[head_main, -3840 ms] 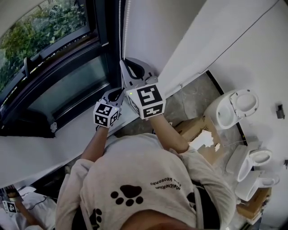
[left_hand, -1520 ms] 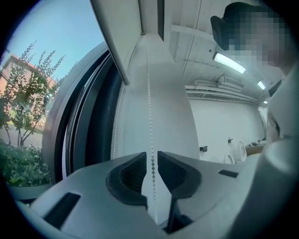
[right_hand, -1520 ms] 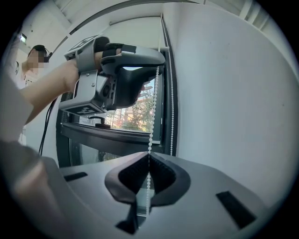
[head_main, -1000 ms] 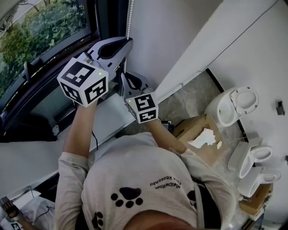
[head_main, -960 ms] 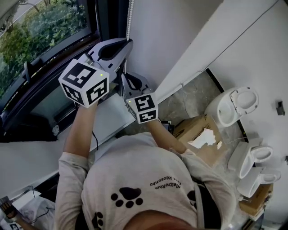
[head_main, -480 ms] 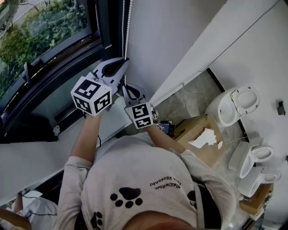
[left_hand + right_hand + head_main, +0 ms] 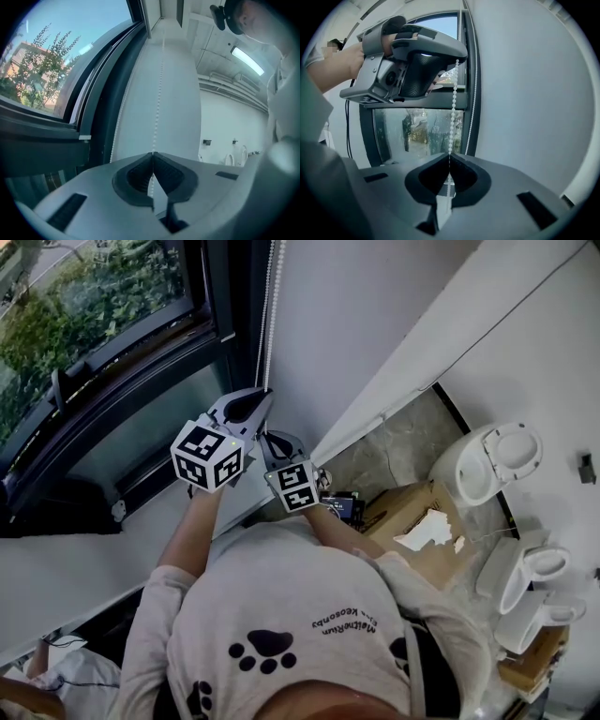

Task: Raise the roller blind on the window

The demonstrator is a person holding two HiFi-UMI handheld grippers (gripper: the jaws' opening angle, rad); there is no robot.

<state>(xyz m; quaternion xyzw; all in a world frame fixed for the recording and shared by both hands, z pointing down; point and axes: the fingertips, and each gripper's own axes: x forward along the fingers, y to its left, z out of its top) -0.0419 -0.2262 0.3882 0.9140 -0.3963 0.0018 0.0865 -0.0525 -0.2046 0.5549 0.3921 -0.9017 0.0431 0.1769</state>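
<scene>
A white bead chain (image 7: 271,315) hangs beside the dark window frame (image 7: 214,306), against the white wall. My left gripper (image 7: 261,401) is shut on one strand of it, and the chain (image 7: 158,98) runs straight up from its closed jaws (image 7: 153,154). Just below, my right gripper (image 7: 271,441) is shut on the same strand. In the right gripper view the chain (image 7: 453,108) stretches from my right gripper (image 7: 449,158) up to my left gripper (image 7: 454,58). A second strand (image 7: 118,122) hangs free next to the frame. The window glass (image 7: 94,324) shows uncovered.
A white sill (image 7: 103,554) runs under the window. On the floor to the right stand a torn cardboard box (image 7: 412,517) and white toilets (image 7: 487,460) (image 7: 525,573). A dark device (image 7: 339,506) lies by the box. Another person (image 7: 42,688) is at the bottom left.
Both grippers have come down together along the wall, each still shut on the bead chain. The left one dropped from beside the upper frame to sill height, and the right kept just below it.
</scene>
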